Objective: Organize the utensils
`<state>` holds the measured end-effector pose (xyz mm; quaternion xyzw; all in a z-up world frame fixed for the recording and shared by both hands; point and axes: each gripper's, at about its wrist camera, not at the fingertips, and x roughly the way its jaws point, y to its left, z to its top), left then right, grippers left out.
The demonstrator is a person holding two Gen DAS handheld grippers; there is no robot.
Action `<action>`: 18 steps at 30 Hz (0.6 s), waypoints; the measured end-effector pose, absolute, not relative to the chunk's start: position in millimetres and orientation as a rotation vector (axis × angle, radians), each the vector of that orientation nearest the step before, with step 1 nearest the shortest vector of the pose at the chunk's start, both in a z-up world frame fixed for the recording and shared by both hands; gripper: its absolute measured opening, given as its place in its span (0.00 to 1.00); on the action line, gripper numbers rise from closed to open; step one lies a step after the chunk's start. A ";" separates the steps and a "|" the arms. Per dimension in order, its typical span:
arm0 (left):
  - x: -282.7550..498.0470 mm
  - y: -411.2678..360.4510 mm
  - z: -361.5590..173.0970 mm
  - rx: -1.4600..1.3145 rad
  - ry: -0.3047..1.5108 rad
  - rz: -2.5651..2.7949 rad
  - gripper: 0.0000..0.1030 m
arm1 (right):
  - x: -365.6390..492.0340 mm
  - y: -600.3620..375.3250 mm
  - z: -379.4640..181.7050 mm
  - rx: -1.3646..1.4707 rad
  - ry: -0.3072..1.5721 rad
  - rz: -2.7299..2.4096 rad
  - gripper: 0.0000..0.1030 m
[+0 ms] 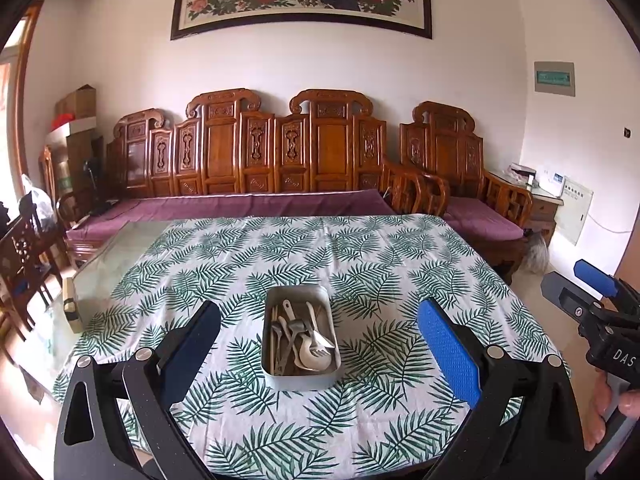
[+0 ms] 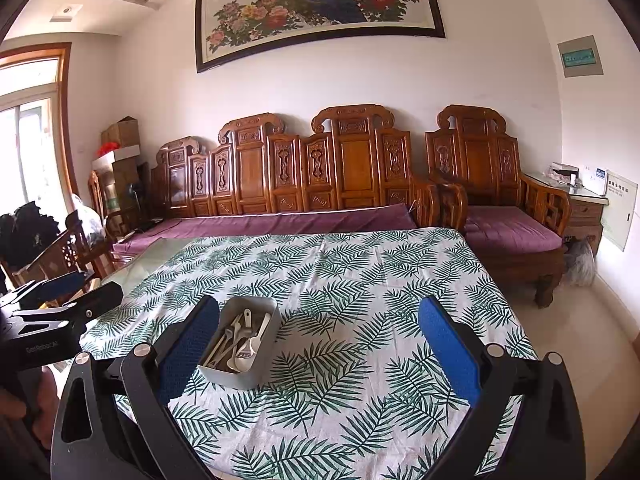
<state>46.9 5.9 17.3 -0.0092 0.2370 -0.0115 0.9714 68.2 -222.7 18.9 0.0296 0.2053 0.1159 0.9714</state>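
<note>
You are holding both grippers, left gripper (image 1: 320,336) and right gripper (image 2: 320,332), jaws wide and empty, above the desk (image 1: 400,248). The metal tray (image 1: 298,380) is sitting dead ahead of the left one, its long axis running away from you. The utensils (image 1: 298,338) are lying roughly lengthwise inside, apparently tangled.

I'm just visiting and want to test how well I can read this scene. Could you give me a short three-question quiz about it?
1. True or false: the utensils lie scattered loose across the tablecloth.
2. Multiple choice: the left hand-held gripper is A) shut on a spoon, B) open and holding nothing, C) out of view.
3. Fill in: the metal tray sits nearer the ____ hand-held gripper than the right hand-held gripper.

Key
1. False: they are all piled inside the tray.
2. B.
3. Left: its view has the tray centred between the fingers, while the right view has it off to the left.
</note>
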 end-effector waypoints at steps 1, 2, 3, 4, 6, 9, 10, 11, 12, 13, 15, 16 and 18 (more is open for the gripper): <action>46.4 5.4 17.5 -0.017 0.478 -0.023 0.93 | 68.1 -222.6 18.7 0.060 0.415 0.234 0.97; 46.1 5.5 17.9 -0.017 0.476 -0.023 0.93 | 68.1 -222.6 18.9 0.059 0.414 0.233 0.97; 45.6 5.1 18.2 -0.016 0.475 -0.024 0.93 | 68.1 -222.6 18.9 0.059 0.414 0.234 0.97; 45.5 5.0 18.9 -0.016 0.474 -0.024 0.93 | 68.2 -222.6 18.9 0.059 0.415 0.234 0.97; 44.7 4.4 19.3 -0.015 0.472 -0.023 0.93 | 67.5 -221.9 19.4 0.058 0.415 0.236 0.97; 44.3 4.7 19.7 -0.014 0.471 -0.021 0.93 | 67.4 -221.4 19.5 0.058 0.416 0.236 0.97; 44.3 4.7 19.5 -0.014 0.471 -0.022 0.93 | 67.2 -221.3 19.4 0.058 0.416 0.237 0.97; 44.1 4.8 19.6 -0.014 0.470 -0.021 0.93 | 67.1 -220.9 19.4 0.057 0.415 0.237 0.97; 43.8 4.5 19.6 -0.015 0.470 -0.021 0.93 | 66.9 -220.7 19.4 0.057 0.415 0.237 0.97; 43.6 4.3 20.1 -0.015 0.469 -0.021 0.93 | 66.8 -220.6 19.4 0.058 0.415 0.237 0.97; 43.6 4.1 20.7 -0.015 0.468 -0.020 0.93 | 66.6 -220.4 19.2 0.057 0.414 0.237 0.97; 43.5 3.8 20.7 -0.014 0.467 -0.019 0.93 | 66.5 -219.9 19.0 0.056 0.413 0.238 0.97; 43.2 3.3 20.9 -0.011 0.466 -0.016 0.93 | 66.4 -219.8 18.8 0.057 0.414 0.237 0.97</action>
